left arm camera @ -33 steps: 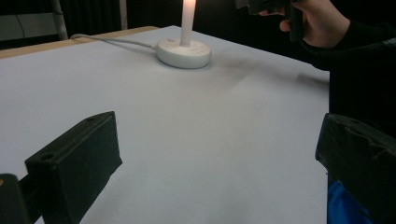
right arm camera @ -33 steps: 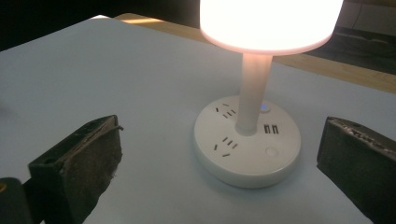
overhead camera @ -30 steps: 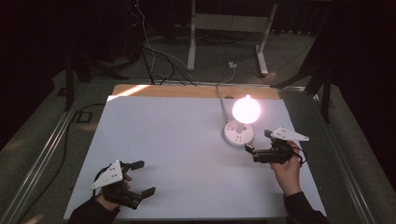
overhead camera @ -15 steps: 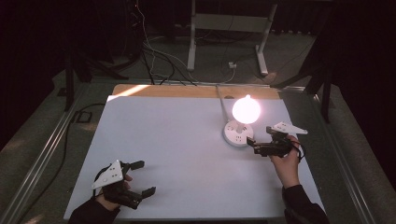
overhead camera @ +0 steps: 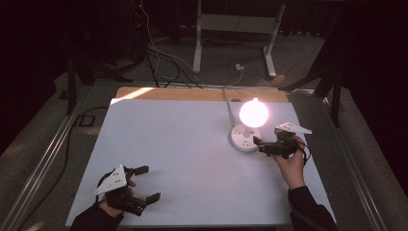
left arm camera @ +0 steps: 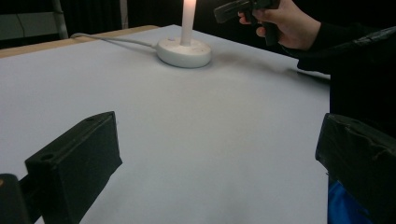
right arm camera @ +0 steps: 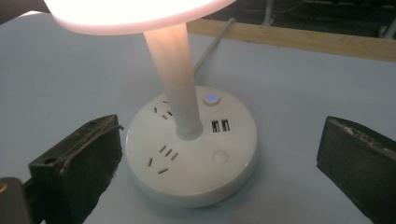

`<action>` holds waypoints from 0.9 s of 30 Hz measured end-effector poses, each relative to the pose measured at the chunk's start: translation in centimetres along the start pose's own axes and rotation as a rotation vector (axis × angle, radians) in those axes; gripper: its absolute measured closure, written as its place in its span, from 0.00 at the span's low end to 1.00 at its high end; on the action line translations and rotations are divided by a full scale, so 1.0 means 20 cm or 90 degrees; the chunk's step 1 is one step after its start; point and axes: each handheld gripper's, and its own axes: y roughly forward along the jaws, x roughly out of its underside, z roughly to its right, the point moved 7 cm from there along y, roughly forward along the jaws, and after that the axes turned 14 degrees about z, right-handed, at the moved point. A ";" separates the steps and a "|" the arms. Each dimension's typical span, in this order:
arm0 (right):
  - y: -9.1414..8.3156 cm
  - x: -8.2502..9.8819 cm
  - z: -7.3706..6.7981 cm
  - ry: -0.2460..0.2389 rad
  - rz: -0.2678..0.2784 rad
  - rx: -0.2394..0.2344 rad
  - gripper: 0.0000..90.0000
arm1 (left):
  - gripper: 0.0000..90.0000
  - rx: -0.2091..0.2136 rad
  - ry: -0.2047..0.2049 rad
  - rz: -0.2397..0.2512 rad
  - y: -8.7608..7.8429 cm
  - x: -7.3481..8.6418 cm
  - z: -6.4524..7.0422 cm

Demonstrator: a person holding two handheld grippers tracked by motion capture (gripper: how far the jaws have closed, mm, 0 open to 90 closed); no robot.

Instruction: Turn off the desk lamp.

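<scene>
A lit table lamp stands at the table's right middle, its glowing head (overhead camera: 253, 112) above a round white base (overhead camera: 245, 138). In the right gripper view the base (right arm camera: 191, 158) shows sockets, two USB ports (right arm camera: 220, 125), a blue-lit button (right arm camera: 211, 99) and a plain round button (right arm camera: 219, 156). My right gripper (overhead camera: 257, 143) hovers open just right of the base, its jaws spread wide on either side of it (right arm camera: 219, 140), touching nothing. My left gripper (overhead camera: 148, 183) is open at the near left, holding nothing (left arm camera: 219, 140).
The white table top (overhead camera: 183, 144) has a wooden strip (overhead camera: 192, 93) along its far edge. The lamp's cable (overhead camera: 230, 103) runs from the base over that edge. Desk legs (overhead camera: 197, 43) and floor cables (overhead camera: 159, 62) lie beyond.
My right gripper has moved a little forward and left, closer to the lamp base. The left gripper has stayed put.
</scene>
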 end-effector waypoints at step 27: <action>0.08 0.04 0.01 -0.042 -0.031 0.030 0.73 | 0.01 0.001 0.002 -0.003 0.00 0.00 0.00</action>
